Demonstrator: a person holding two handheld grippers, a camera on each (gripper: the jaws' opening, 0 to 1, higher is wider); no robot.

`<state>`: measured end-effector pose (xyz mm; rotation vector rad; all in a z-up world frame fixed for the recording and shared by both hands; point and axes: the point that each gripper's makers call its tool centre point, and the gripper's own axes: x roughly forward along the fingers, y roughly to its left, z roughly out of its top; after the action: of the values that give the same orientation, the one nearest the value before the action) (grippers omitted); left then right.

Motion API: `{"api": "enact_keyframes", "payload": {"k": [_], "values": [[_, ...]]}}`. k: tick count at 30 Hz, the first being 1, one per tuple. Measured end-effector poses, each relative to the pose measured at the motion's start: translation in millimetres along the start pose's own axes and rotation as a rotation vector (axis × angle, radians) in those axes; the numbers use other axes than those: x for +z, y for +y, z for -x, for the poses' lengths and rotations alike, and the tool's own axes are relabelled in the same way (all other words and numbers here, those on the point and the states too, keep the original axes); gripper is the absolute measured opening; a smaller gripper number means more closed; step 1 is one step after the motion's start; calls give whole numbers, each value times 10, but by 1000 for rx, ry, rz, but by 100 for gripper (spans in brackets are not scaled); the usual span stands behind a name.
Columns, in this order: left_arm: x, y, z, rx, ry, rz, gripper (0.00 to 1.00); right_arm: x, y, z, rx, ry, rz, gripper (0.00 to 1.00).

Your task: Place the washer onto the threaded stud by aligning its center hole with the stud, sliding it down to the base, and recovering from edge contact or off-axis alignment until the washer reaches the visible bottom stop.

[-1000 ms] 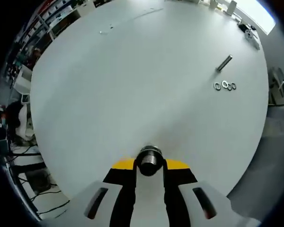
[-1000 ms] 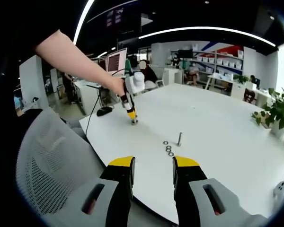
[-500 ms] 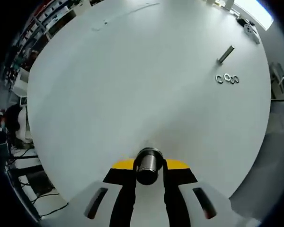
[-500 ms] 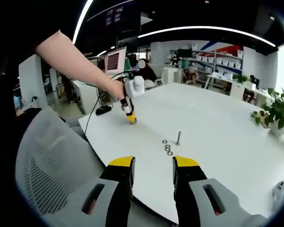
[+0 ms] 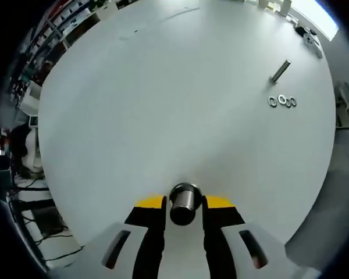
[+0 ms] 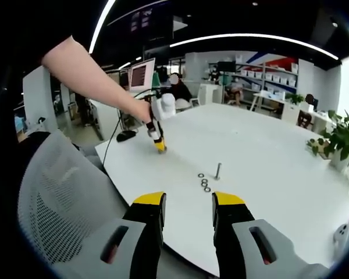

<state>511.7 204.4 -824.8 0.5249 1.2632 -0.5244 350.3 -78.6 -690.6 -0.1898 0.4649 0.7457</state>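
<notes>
Left gripper view: threaded stud (image 5: 185, 202) clamped between gripper (image 5: 184, 203) jaws.

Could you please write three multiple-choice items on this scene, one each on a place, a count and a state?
1. Where do the washers lie?
A. On the white table, beside the loose stud
B. On the mesh chair
C. Between the right gripper's jaws

2. How many washers lie in the row?
A. One
B. Three
C. Six

3. What is the state of the left gripper?
A. Open and empty
B. Shut on a metal cylinder
C. Shut on a washer

Answers:
1. A, the left gripper view shows them on the tabletop near the stud.
2. B, three rings show side by side.
3. B, the cylinder sits clamped between the yellow-tipped jaws.
</notes>
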Motion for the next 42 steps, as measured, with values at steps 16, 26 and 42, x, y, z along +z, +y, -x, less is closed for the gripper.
{"api": "enact_keyframes", "payload": {"k": [16, 26, 42], "values": [[-20, -190, 590, 88, -248, 145, 25, 36, 58, 3, 36, -22, -8, 34], [-111, -540, 816, 73, -350, 190, 25, 25, 57, 1, 37, -17, -2, 34], [-147, -1097, 1197, -71, -630, 251, 30, 1, 71, -18, 42, -1, -6, 34]]}}
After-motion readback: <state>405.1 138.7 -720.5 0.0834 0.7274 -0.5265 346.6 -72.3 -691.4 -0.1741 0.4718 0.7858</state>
